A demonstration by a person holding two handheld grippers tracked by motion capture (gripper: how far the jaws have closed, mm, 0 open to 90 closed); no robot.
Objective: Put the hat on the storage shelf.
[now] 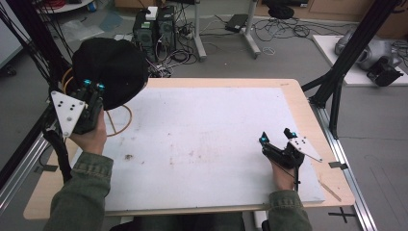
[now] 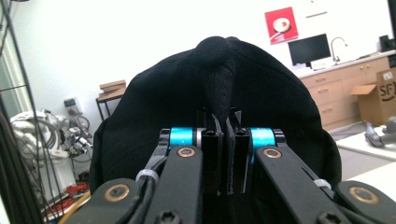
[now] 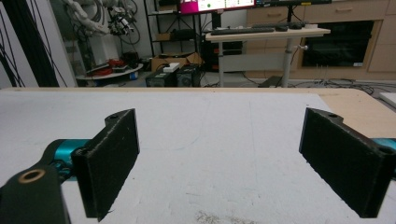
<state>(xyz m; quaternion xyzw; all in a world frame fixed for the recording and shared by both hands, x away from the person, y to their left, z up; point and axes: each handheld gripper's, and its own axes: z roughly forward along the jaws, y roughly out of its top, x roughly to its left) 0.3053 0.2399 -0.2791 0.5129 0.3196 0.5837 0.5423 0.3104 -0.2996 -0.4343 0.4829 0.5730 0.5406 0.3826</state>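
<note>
The left gripper (image 1: pixel 94 85) has its jaws pressed together on a fold of a black cap (image 1: pixel 109 72), pinching the fabric; in the left gripper view the cap (image 2: pixel 177 102) hangs from the jaws and spreads wide behind them. It is held up off the surface over the far left corner of the table (image 1: pixel 308 110), partly past the left edge. The right gripper (image 1: pixel 275 136) rests near the right edge with its jaws spread wide and nothing between them, only the white mat (image 3: pixel 210 154) beneath.
</note>
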